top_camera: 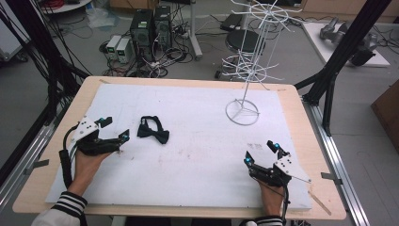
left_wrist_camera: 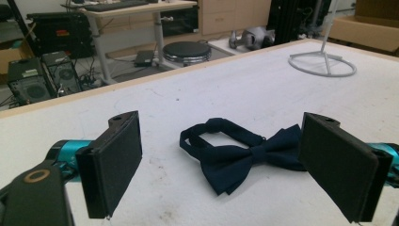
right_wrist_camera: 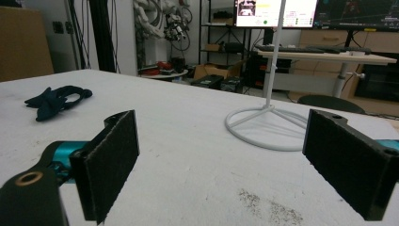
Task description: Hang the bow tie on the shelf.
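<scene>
At the left of the table (top_camera: 42,174) we see the left gripper (top_camera: 115,128) with its jaws spread wide and empty, and the dark bow tie (top_camera: 154,129) lies flat on the white mat (top_camera: 188,155) just to its right, apart from both jaws. Farther right and far stands the white wire rack (top_camera: 249,66). At the near right, the right gripper (top_camera: 261,151) rests with jaws also spread and empty, well apart from the bow tie.

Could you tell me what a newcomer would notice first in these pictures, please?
Probably the dark bow tie lying flat on the white table cover, just ahead of the open left gripper. Next, the tall white wire rack standing at the far right, with the open right gripper resting nearer the person.
</scene>
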Demonstrator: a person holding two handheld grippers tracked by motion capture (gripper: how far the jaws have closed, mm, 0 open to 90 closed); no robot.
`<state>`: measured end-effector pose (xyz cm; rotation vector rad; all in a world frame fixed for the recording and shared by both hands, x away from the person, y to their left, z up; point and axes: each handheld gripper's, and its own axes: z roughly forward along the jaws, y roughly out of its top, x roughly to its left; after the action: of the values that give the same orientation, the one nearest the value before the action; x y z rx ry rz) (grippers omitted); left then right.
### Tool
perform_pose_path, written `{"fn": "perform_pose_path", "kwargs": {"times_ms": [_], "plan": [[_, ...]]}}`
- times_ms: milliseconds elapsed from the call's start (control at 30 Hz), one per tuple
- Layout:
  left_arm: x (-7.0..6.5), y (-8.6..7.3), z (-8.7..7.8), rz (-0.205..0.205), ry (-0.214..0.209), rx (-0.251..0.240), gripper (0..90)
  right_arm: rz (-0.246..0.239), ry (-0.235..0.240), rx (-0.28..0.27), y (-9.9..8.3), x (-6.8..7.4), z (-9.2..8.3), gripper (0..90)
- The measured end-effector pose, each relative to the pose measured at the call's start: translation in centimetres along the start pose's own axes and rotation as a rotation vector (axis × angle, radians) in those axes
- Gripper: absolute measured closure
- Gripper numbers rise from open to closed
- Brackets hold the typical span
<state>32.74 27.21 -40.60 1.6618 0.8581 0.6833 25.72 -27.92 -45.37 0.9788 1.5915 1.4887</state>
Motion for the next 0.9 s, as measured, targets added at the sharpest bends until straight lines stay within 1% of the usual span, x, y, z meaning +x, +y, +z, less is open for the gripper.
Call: {"fn": "perform_pose_path", "kwargs": {"times_ms": [133, 167, 233, 267, 333, 500, 700, 800, 900], "plan": [[0.3, 0.7, 1.0, 0.015, -0.021, 0.068, 14.8, -0.006, 0.000, -0.002, 0.0, -0.1, 0.0, 10.3], [0.3, 0.9, 1.2, 0.014, -0.023, 0.079, 14.8, 0.001, 0.000, 0.000, 0.0, 0.0, 0.0, 10.3], [0.5, 1.2, 1.6, 0.011, -0.025, 0.094, 14.8, -0.004, 0.000, -0.003, 0.0, -0.1, 0.0, 10.3], [0.7, 1.5, 2.0, 0.006, -0.034, 0.107, 14.9, -0.004, 0.000, -0.003, 0.0, -0.1, 0.0, 10.3], [0.8, 1.7, 2.2, 0.001, -0.036, 0.113, 14.9, -0.001, 0.001, -0.003, 0.0, -0.1, 0.0, 10.3], [1.2, 2.6, 3.3, -0.004, -0.051, 0.174, 14.9, 0.004, 0.001, -0.001, 0.0, 0.0, 0.0, 10.3], [1.4, 3.4, 4.9, -0.003, -0.047, 0.235, 15.0, 0.005, 0.001, -0.002, 0.0, 0.0, 0.0, 10.3], [1.4, 3.6, 5.8, 0.006, -0.041, 0.267, 15.2, 0.005, 0.001, -0.002, 0.0, 0.0, 0.0, 10.3], [1.6, 3.8, 6.7, 0.011, -0.027, 0.314, 15.6, 0.006, 0.002, -0.002, 0.0, -0.1, 0.0, 10.3]]}}
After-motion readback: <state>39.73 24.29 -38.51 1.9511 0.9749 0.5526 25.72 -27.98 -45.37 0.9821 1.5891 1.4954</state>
